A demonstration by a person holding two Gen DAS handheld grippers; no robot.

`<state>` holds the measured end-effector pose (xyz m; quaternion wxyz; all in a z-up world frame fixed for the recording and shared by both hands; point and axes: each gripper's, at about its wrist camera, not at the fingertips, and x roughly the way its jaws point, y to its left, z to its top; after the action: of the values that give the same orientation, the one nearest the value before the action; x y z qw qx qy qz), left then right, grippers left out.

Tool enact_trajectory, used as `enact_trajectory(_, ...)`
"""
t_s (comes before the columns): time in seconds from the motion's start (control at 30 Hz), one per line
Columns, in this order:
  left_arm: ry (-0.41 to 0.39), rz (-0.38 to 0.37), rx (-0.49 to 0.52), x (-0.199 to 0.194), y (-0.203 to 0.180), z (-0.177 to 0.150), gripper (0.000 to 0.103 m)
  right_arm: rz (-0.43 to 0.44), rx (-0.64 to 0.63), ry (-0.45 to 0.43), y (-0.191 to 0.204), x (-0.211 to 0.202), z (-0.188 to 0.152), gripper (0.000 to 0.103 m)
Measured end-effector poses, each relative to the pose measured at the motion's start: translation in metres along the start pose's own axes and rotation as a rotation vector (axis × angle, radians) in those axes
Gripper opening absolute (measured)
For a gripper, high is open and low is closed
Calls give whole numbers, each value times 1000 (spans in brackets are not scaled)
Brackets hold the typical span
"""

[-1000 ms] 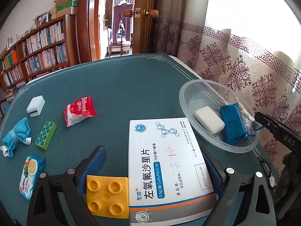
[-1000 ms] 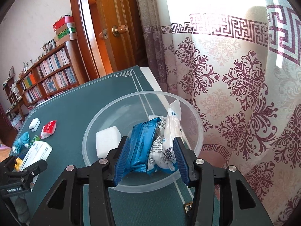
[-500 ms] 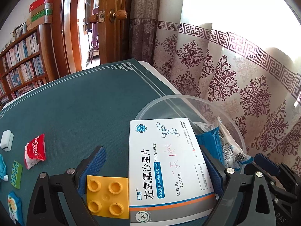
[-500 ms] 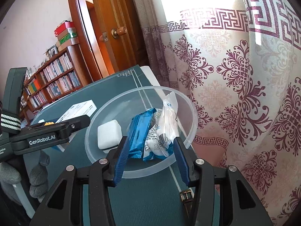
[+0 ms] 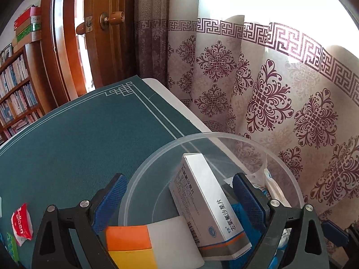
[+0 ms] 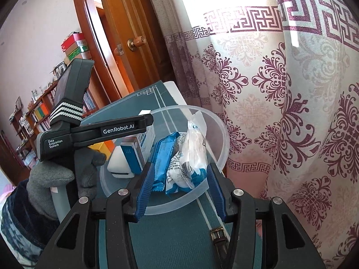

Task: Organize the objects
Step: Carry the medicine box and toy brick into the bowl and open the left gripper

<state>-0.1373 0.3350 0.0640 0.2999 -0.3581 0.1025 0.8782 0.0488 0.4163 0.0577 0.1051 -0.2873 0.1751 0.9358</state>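
Over the clear bowl (image 5: 289, 170) at the bench (image 5: 78, 139) corner by the curtain, your left hand-held gripper (image 5: 179, 199) stands wide, the white medicine box (image 5: 202, 204) tilted loose between its pads, resting in the bowl against a white block (image 5: 170, 239). Your right hand-held gripper (image 6: 179, 181) clamps the blue packet (image 6: 165, 154) and white packet (image 6: 193, 157) together over the bowl. A red sachet (image 5: 21, 224) lies well apart on the bench.
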Motion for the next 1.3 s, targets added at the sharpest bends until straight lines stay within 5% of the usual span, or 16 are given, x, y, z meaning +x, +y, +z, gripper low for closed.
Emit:
enact_trajectory(0.63, -36, 63, -101, -40, 32, -26, 99, 19, -12, 10, 6, 1, -4, 50)
enact_trajectory(1.13, -70, 233, -43, -41, 29, -37, 100, 40, -49, -11, 21, -10, -7, 50)
enact_trajectory(1.3, -59, 199, -45, -48, 29, -40, 100, 41, -49, -12, 22, -11, -7, 50)
